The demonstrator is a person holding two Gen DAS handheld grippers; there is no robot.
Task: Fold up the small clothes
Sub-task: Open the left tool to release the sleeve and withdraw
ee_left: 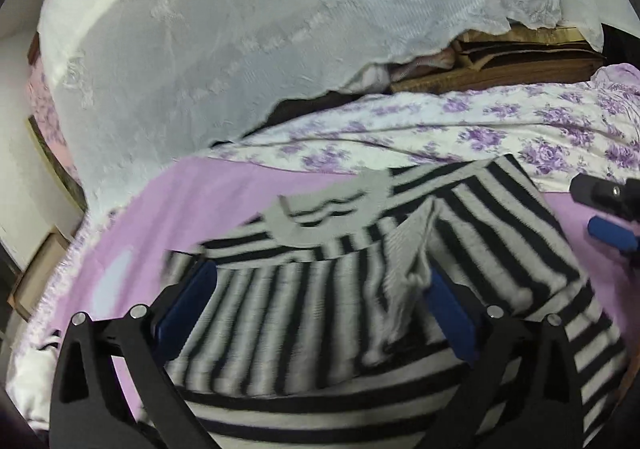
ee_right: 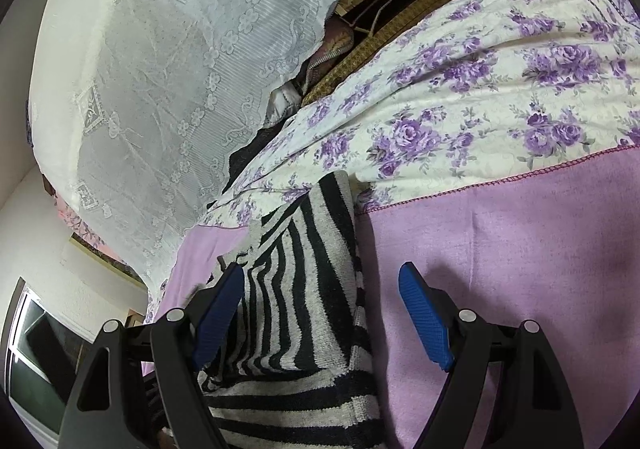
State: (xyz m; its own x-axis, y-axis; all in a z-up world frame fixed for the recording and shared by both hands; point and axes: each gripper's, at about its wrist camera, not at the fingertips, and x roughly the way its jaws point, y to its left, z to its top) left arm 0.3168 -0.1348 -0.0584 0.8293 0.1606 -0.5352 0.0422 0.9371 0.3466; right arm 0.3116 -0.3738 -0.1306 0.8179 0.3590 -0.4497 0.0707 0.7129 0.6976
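Left claw (ee_left: 320, 297), released, straddles the striped garment (ee_left: 400, 241), partly folded on the lilac blanket (ee_left: 224, 201). Right claw (ee_right: 322, 289), released, has one finger over the garment's right edge.

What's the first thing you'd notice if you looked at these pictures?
The stripy black-and-grey top jumps out first, lying partly folded on the lilac blanket. Both tongs hang open above it: the left tongs over its middle, the right tongs at its edge. Behind lies a sheet with purple roses, then white lace.
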